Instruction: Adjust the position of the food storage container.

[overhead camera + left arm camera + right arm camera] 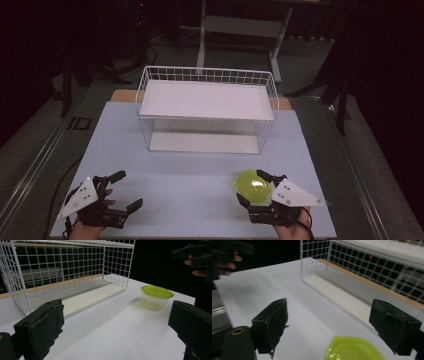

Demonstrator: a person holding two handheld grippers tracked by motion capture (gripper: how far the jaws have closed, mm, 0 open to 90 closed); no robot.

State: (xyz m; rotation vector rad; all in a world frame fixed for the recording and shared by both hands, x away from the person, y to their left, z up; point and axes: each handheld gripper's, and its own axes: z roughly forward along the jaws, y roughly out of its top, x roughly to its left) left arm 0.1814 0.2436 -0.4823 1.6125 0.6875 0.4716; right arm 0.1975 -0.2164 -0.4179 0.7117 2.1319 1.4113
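Container (253, 188), clear w/ green lid, stands on white table (200, 190), near edge, right side, in front of wire rack (207, 110). Right gripper (260, 192): jaws spread, just above container lid, not pinching it. Left gripper (125, 192): jaws spread, nothing between, well apart from container.

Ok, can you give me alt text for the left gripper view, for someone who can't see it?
A clear plastic container with a lime-green lid stands on the white table, framed between the left hand-held gripper and its two open black jaws. A white wire rack with a white shelf board stands behind at left.
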